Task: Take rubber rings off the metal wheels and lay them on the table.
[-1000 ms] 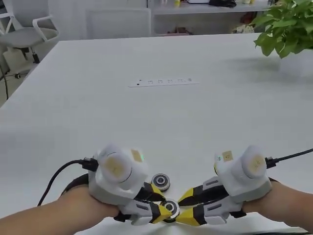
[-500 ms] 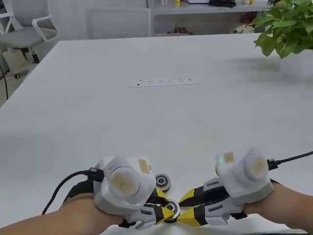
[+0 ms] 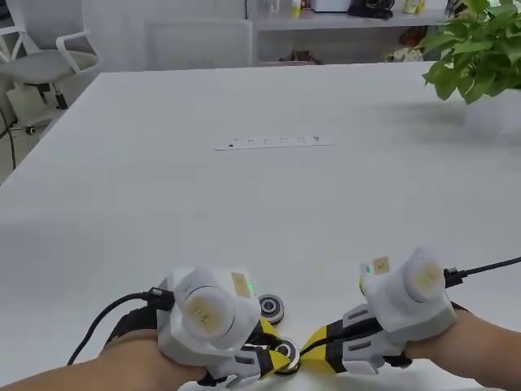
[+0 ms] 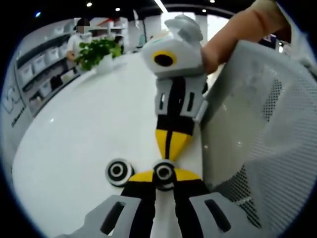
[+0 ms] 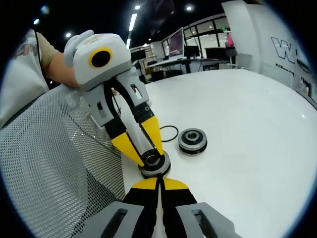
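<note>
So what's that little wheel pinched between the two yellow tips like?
A small round metal wheel, silvery with a dark centre hole and what looks like a dark band around its rim. It lies flat at the near edge of the white table. The left hand-held gripper clamps it from both sides; the right hand-held gripper, tips together, touches its rim.

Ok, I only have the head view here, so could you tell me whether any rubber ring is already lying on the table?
Observer: Yes, the right gripper view shows one loose black ring flat on the table, next to the free wheel.
Operator: And how is the other wheel held?
Observer: The left gripper is shut on the held wheel; the right gripper, jaws together, touches its rim.
Operator: Anything close by?
Observer: A mesh chair back stands right beside both grippers.
</note>
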Tool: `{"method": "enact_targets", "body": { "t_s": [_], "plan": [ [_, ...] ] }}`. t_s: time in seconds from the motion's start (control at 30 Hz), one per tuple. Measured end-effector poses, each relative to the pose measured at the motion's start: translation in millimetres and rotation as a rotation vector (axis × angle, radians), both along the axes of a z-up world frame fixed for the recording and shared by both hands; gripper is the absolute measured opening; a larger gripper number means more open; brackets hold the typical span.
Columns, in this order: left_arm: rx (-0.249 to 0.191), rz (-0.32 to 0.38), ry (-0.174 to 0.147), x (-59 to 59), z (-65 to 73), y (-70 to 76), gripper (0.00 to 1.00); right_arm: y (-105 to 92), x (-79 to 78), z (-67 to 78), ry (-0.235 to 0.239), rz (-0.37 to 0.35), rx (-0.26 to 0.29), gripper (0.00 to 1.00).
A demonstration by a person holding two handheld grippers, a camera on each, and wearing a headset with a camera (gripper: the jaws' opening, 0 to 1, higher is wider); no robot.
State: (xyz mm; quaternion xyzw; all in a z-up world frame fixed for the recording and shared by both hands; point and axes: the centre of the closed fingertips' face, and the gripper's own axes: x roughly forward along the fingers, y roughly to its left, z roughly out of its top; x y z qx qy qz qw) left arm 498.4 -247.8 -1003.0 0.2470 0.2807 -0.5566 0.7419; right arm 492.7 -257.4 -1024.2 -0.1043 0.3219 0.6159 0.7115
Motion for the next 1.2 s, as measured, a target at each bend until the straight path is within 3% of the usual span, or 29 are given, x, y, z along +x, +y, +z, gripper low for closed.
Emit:
{"method": "enact_targets", "body": {
  "t_s": [0.1,0.27,0.37,0.43,0.73,1.2],
  "plan": [
    [-0.001,0.000,-0.005,1.2,-0.8,-0.1,0.13,-0.9,1.3,0.5,0.091,-0.072,0.040,0.00],
    [0.000,0.001,-0.009,3.2,-1.3,-0.9,0.13,-1.8,11.7,10.3,0.198,-0.189,0.125,0.00],
    [0.002,0.002,-0.010,3.4,-1.7,-1.2,0.13,-3.1,11.0,10.8,0.212,-0.191,0.134,0.00],
    [0.001,0.005,-0.011,3.6,-1.9,-1.2,0.13,-0.8,12.0,15.3,0.243,-0.211,0.171,0.00],
    [0.004,0.009,-0.013,4.8,-2.7,-1.8,0.13,1.2,9.1,18.5,0.294,-0.234,0.205,0.00],
    [0.003,0.013,-0.007,3.1,-3.5,-0.9,0.13,8.0,3.5,20.6,0.296,-0.207,0.215,0.00]
  ]
}}
